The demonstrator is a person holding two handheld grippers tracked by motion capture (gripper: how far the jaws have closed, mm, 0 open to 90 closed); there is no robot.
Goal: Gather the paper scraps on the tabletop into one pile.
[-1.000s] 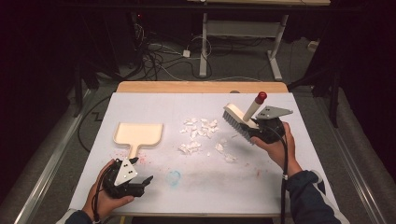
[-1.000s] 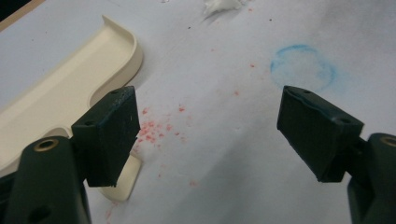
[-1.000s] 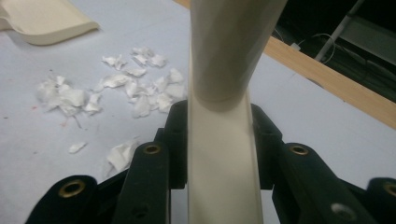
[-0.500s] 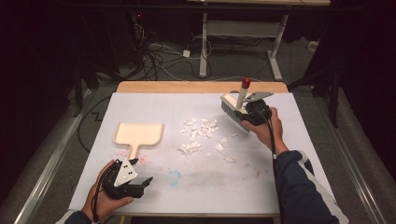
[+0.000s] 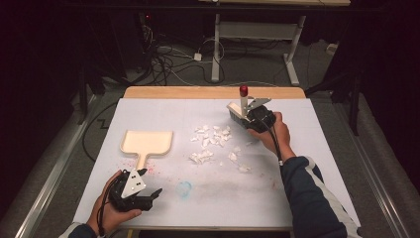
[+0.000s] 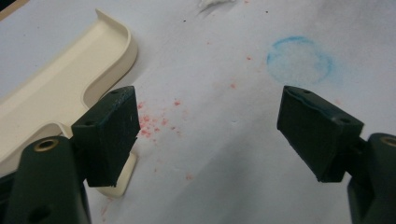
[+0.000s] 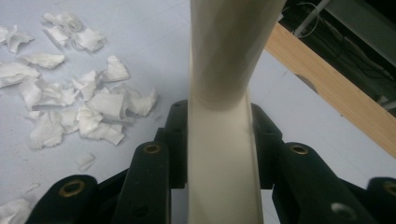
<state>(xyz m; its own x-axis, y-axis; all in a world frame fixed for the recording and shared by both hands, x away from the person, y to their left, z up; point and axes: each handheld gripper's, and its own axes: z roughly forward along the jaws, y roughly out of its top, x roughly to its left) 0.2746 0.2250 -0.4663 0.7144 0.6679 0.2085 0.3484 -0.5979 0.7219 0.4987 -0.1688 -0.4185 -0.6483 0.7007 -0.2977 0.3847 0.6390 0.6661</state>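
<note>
One white table (image 5: 317, 163) carries one cream dustpan (image 5: 147, 143) at its left, a loose scatter of torn white paper scraps (image 5: 213, 141) in the middle, and one cream brush (image 5: 239, 112) with a red-tipped handle at the far right of the scraps. There are two grippers. The right gripper (image 7: 219, 126) has its jaws clamped on the brush handle, which rises between them in the right gripper view, with scraps lying to its left. The left gripper (image 6: 210, 135) rests at the near left with its jaws standing wide apart and nothing between them, just near the dustpan's handle. Since a second ago the right hand (image 5: 275, 134) has carried the brush leftward and farther across the table, its handle now more upright; the left gripper has kept its place.
</note>
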